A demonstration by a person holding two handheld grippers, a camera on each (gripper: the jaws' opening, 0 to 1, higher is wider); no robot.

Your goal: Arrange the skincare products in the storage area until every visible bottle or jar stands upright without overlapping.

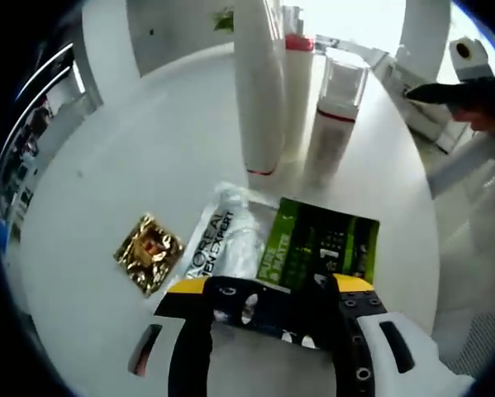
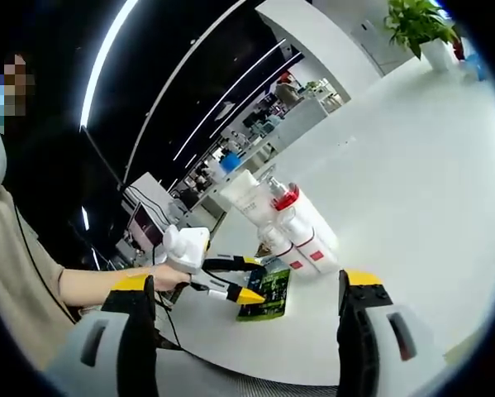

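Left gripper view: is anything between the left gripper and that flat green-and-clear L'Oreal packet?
Nothing visible. The left gripper is open with its yellow-tipped jaws right at the near edge of the packet. The gold wrapper lies off to one side, and the upright white bottles stand beyond the packet.
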